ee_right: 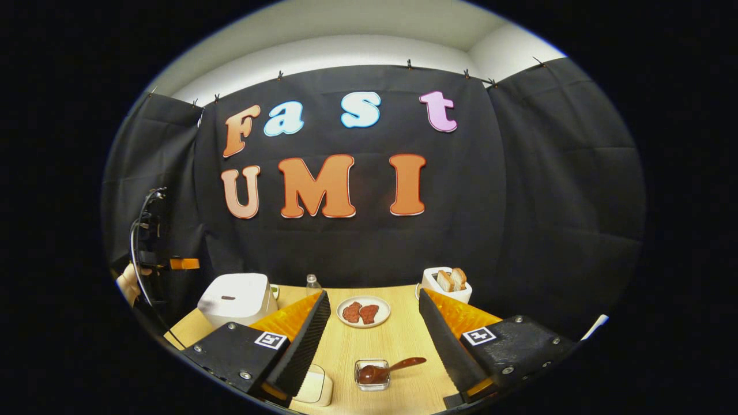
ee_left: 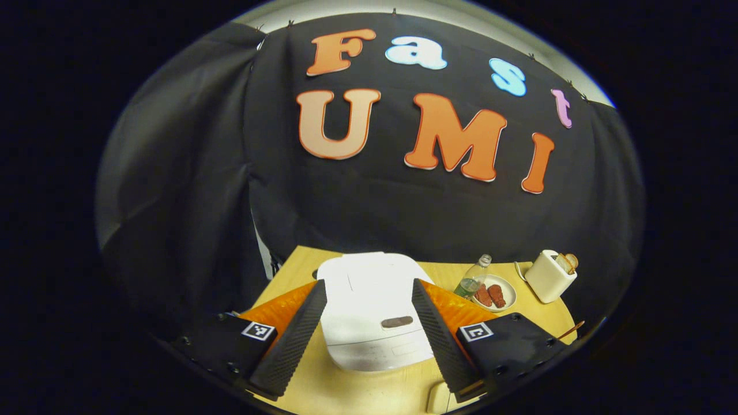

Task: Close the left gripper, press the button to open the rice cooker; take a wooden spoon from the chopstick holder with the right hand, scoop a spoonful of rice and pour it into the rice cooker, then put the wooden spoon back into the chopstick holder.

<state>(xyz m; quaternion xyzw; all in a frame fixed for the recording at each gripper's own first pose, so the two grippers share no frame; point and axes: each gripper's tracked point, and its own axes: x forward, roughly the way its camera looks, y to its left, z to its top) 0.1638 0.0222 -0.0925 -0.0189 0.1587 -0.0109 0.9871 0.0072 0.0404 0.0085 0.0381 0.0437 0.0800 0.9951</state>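
Both pairs of fingers stand spread wide with nothing between them. In the left gripper view the left gripper [ee_left: 369,337] hangs over the near edge of the tabletop [ee_left: 323,386], its fingers [ee_left: 291,340] framing the rice cooker [ee_left: 372,311] on either side without touching it. The cooker is a white, rounded box with its lid down flat; a small dark oblong button [ee_left: 397,321] sits on the front slope of the lid, above a pale front panel. It stands toward the left edge of the wooden tabletop, with its back near the far edge.

In the right gripper view the right gripper [ee_right: 375,340] hovers above the near edge, apart from everything. Between its fingers [ee_right: 302,340], close to the near edge, sits a small clear dish [ee_right: 372,374] with a brown wooden spoon [ee_right: 387,369] resting in it, bowl down in the dish and handle slanting up to the right over the rim. Farther back lie a white plate [ee_right: 363,312] with two reddish pieces, a clear bottle [ee_right: 312,283] and a white toaster [ee_right: 447,285] holding bread near the far edge. The cooker [ee_right: 236,298] shows at the left edge.
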